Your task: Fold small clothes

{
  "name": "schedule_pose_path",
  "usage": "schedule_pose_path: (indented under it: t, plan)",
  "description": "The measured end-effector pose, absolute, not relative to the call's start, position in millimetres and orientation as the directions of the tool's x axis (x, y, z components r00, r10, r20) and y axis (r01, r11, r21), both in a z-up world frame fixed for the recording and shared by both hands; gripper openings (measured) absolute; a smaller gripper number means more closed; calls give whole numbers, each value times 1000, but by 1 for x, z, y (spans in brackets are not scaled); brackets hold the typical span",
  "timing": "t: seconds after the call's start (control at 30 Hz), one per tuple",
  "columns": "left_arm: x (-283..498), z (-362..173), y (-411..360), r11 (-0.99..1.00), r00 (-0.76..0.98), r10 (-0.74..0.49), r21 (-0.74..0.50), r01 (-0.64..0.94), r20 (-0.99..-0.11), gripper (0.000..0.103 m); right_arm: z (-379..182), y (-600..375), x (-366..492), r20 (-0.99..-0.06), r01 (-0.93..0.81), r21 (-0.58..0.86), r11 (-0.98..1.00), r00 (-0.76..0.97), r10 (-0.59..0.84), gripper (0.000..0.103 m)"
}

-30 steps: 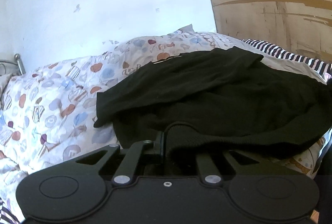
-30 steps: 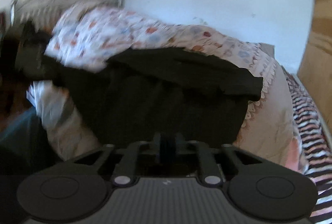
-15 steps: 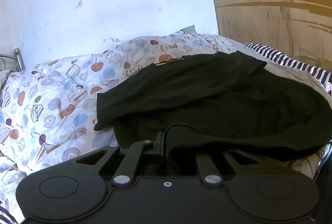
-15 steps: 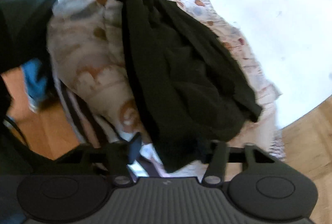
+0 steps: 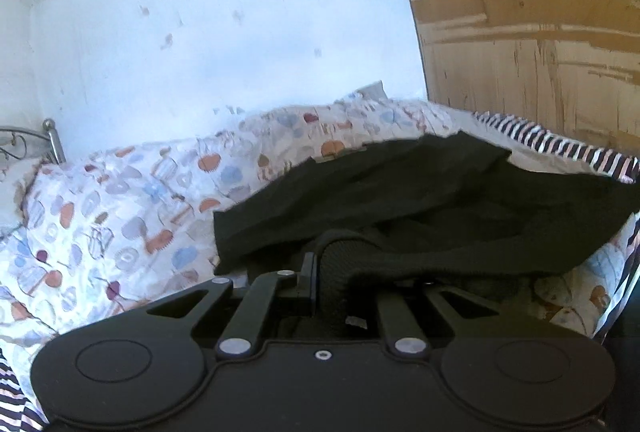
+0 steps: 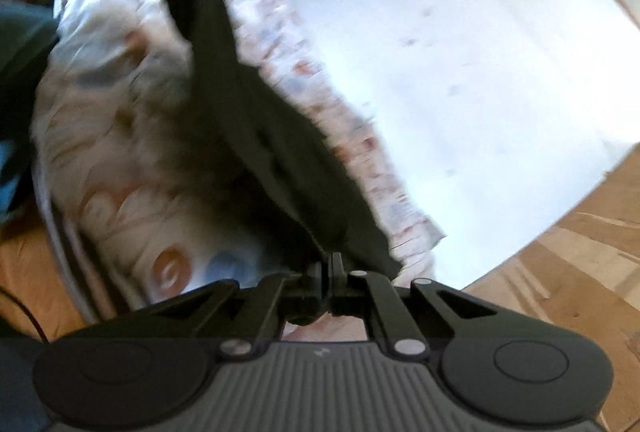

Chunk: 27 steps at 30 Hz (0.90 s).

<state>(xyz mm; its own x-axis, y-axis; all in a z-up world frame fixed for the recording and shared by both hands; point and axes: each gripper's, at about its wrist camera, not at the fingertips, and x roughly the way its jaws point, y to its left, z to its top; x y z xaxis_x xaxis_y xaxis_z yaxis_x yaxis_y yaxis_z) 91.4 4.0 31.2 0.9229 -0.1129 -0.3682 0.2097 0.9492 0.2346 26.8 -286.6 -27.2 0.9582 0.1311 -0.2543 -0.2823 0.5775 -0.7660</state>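
Black garment (image 5: 420,200) lies rumpled across the patterned duvet (image 5: 120,208), filling the centre and right of the left wrist view, its far edge reaching toward the striped sheet (image 5: 560,148) at the right. The left gripper (image 5: 332,272) sits at the lower centre of that frame, its jaws drawn in tight on a thick ribbed edge of the cloth — the fabric bulges up between them and drapes off to the right over the linkage. One finger (image 5: 308,272) shows as a dark plate pressed against the left side of the bunched knit; the other is covered by cloth.

The right wrist view is blurred and tilted. There the black garment (image 6: 256,136) runs as a long dark band from the upper left of the frame down to the lower centre, where it narrows into the right gripper (image 6: 330,266). Its jaws are pressed together with only a sliver between them, and a corner of the cloth is pinched there — a small tail of fabric shows beneath the fingers.

A white wall (image 5: 220,32) fills the upper left of the left wrist view, a wooden panel (image 5: 540,24) the upper right, and a metal bed frame knob (image 5: 50,124) stands at the far left edge.
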Motion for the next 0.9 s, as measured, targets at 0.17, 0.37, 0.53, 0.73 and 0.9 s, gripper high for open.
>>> schedule_pose_path:
  t: [0.17, 0.37, 0.53, 0.73, 0.9]
  plan:
    - [63, 47, 7, 953, 940, -128, 224, 205, -316, 5, 3, -288, 13, -158, -201, -737, 646, 980, 124, 2]
    - [16, 72, 8, 944, 936, -178, 217, 250, -304, 5, 37, -295, -20, -100, -143, -674, 725, 990, 102, 1]
    - [-3, 90, 11, 925, 911, -225, 219, 312, -346, 5, 59, -300, -39, -104, -136, -640, 756, 990, 90, 1]
    - [14, 95, 12, 917, 881, -249, 195, 348, -402, 5, 62, -300, -21, -137, -163, -632, 757, 986, 98, 1]
    - [61, 119, 14, 904, 869, -262, 209, 373, -421, 5, 87, -303, 18, -140, -199, -653, 731, 980, 142, 1]
